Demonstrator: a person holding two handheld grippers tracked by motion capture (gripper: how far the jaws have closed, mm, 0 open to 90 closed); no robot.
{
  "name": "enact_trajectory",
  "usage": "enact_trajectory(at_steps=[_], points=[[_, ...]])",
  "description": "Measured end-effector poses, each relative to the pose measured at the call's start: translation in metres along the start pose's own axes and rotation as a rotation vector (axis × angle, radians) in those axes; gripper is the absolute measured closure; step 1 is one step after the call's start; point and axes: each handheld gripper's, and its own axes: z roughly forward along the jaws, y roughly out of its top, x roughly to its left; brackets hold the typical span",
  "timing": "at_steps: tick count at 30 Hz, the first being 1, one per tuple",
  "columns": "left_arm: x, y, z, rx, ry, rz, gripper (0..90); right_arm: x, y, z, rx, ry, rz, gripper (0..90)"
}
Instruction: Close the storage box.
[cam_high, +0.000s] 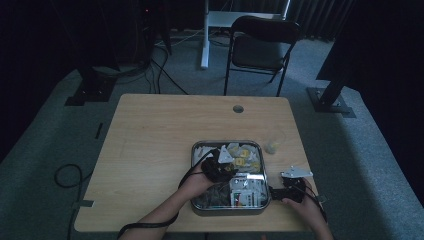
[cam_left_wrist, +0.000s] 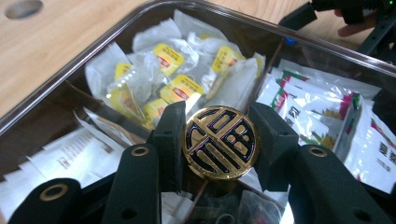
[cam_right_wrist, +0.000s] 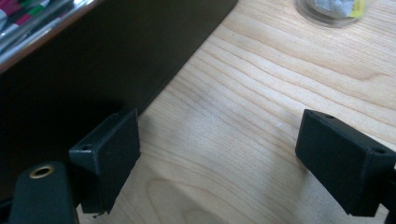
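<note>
- Nearest my side of the table, my left gripper pinches a round black-and-gold disc by its edges, both pads pressed on it, held over the tray.
- Off the tray's right edge, my right gripper sits low over bare wood, jaws spread wide, nothing between them; one jaw is just beside the tray's dark wall.
- Under the disc I see white sachets; beyond, yellow-labelled tea bags in one compartment and red-green packets in the next.
- Farther right on the table, a small clear container, possibly a cup; too dim to tell.
- Behind the table, a dark chair.
</note>
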Motion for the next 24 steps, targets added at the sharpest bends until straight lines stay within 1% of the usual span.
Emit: enact_trajectory(at_steps=[5, 8, 15, 16, 17, 18, 19, 20, 21, 23, 24], points=[[0.001, -0.002, 0.0, -0.009, -0.002, 0.007, 59.1, 0.0, 0.0, 0.0, 0.001, 0.0, 0.001, 13.1], [0.001, -0.002, 0.001, -0.019, -0.004, 0.001, 59.0, 0.0, 0.0, 0.0, 0.001, 0.0, 0.001, 13.1], [0.003, -0.002, 0.001, -0.016, -0.026, -0.013, 57.4, 0.0, 0.0, 0.0, 0.0, 0.0, 0.0, 13.1], [0.003, -0.002, 0.0, -0.023, -0.041, -0.018, 54.2, 0.0, 0.0, 0.0, 0.0, 0.0, 0.0, 13.1], [0.003, -0.001, 0.0, -0.029, -0.038, -0.017, 48.0, 0.0, 0.0, 0.0, 0.0, 0.0, 0.0, 13.1], [0.003, -0.001, 0.0, -0.029, -0.038, -0.017, 44.1, 0.0, 0.0, 0.0, 0.0, 0.0, 0.0, 13.1], [0.003, -0.002, -0.002, -0.052, -0.043, -0.019, 39.9, 0.0, 0.0, 0.0, 0.0, 0.0, 0.0, 13.1], [0.004, -0.002, -0.003, -0.058, -0.049, -0.022, 37.8, 0.0, 0.0, 0.0, 0.0, 0.0, 0.0, 13.0], [0.004, -0.001, -0.004, -0.059, -0.041, -0.028, 33.9, 0.0, 0.0, 0.0, 0.0, 0.0, -0.001, 13.1], [0.006, -0.001, -0.007, -0.051, -0.065, -0.044, 28.2, 0.0, 0.0, 0.0, -0.001, -0.001, -0.002, 13.1], [0.008, -0.001, -0.009, -0.061, -0.067, -0.064, 27.7, 0.0, 0.0, 0.0, -0.001, -0.001, -0.002, 13.1]])
